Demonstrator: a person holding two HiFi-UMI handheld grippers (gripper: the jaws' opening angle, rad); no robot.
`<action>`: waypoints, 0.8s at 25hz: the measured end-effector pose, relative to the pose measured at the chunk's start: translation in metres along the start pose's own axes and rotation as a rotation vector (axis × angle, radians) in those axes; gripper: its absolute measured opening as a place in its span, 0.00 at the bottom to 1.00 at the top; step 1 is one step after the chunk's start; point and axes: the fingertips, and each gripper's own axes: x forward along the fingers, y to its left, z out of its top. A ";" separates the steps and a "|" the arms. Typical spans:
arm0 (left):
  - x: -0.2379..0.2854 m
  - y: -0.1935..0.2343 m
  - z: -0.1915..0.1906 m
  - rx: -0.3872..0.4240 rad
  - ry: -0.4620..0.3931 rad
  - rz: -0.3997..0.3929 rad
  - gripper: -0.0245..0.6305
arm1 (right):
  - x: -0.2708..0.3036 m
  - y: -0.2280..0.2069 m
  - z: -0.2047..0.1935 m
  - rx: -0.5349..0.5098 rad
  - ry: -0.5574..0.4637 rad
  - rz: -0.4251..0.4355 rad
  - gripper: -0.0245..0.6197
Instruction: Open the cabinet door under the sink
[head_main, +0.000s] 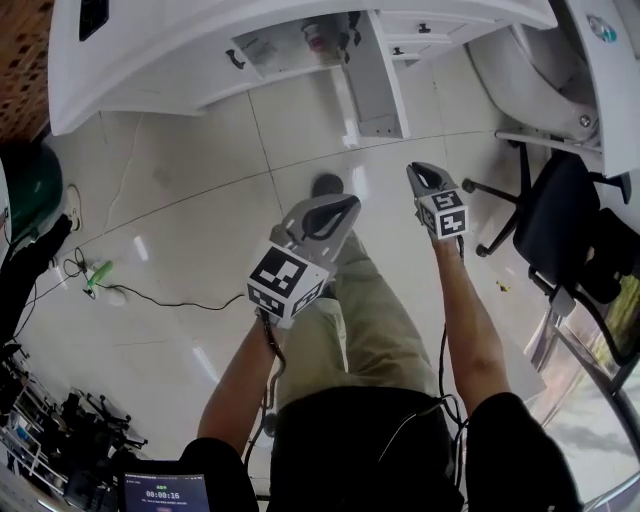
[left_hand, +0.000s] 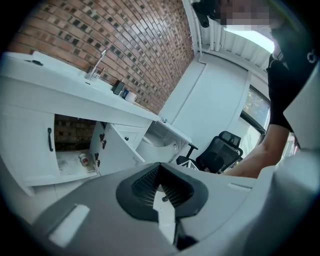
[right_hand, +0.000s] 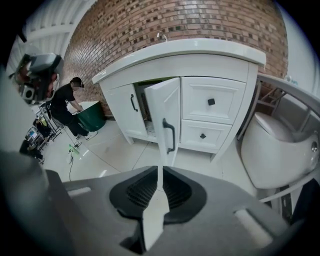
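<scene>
The white vanity (head_main: 150, 60) stands across the tiled floor from me, with a sink faucet (left_hand: 97, 62) on top. Its right-hand cabinet door (right_hand: 165, 120), with a black handle (right_hand: 169, 136), stands swung out toward me, also seen as the cabinet door (head_main: 378, 80) in the head view. A small bottle (left_hand: 83, 159) sits inside the exposed compartment. My left gripper (head_main: 335, 205) and right gripper (head_main: 425, 172) hover over the floor, well short of the cabinet. In the gripper views the left gripper (left_hand: 160, 167) is shut and the right gripper (right_hand: 160, 170) shows only a hairline slit. Neither holds anything.
Two drawers (right_hand: 212, 102) sit right of the door, and the left door (right_hand: 122, 105) stays closed. A white toilet (right_hand: 280, 145) and black office chair (head_main: 560, 215) stand at the right. A green bin (head_main: 30, 190), a person (right_hand: 67, 102) and a floor cable (head_main: 150, 298) are at left.
</scene>
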 end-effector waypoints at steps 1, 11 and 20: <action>-0.010 -0.005 -0.004 0.001 -0.013 0.012 0.06 | -0.007 0.009 -0.006 -0.005 -0.001 0.004 0.07; -0.162 -0.113 -0.079 0.018 -0.113 0.165 0.06 | -0.125 0.172 -0.047 -0.159 -0.120 0.132 0.03; -0.302 -0.282 -0.141 0.060 -0.158 0.219 0.06 | -0.349 0.299 -0.043 -0.329 -0.381 0.147 0.03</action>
